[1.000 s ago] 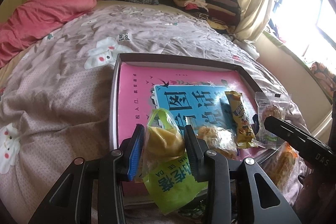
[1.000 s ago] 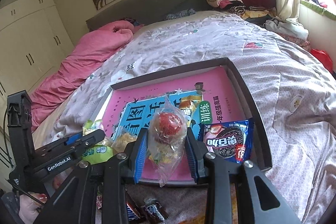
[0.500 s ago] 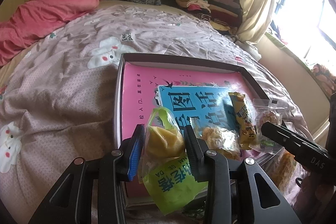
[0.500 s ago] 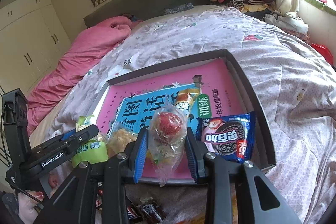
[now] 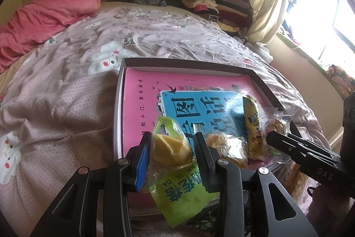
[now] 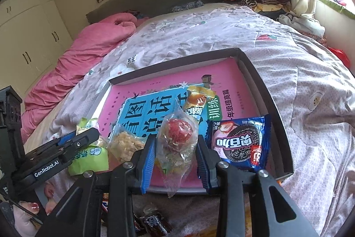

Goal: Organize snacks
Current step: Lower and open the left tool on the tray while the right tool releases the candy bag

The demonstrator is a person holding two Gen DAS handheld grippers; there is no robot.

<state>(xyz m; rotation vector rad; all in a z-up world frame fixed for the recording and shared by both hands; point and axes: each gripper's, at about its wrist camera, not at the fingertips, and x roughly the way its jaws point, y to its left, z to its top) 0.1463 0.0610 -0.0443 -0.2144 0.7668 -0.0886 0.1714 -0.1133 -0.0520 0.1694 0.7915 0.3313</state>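
While each tool [image 5: 172, 148] [image 6: 175, 148] grips a snack, the tray [image 6: 261, 81] holds others.

left gripper [image 5: 172, 156]: matt black plastic, ribbed blue pad, bright metal screw heads
green packet [image 5: 180, 194]: glossy plastic film, crinkled
right gripper [image 6: 175, 157]: matt black plastic, ribbed blue pads
clear wrapper [image 6: 177, 143]: shiny transparent film, creased
blue biscuit packet [image 6: 239, 143]: glossy foil-like film
box [image 6: 264, 90]: matt dark cardboard
book cover [image 5: 142, 103]: smooth pink paper, slight sheen
bedspread [image 5: 66, 99]: soft matt printed cloth
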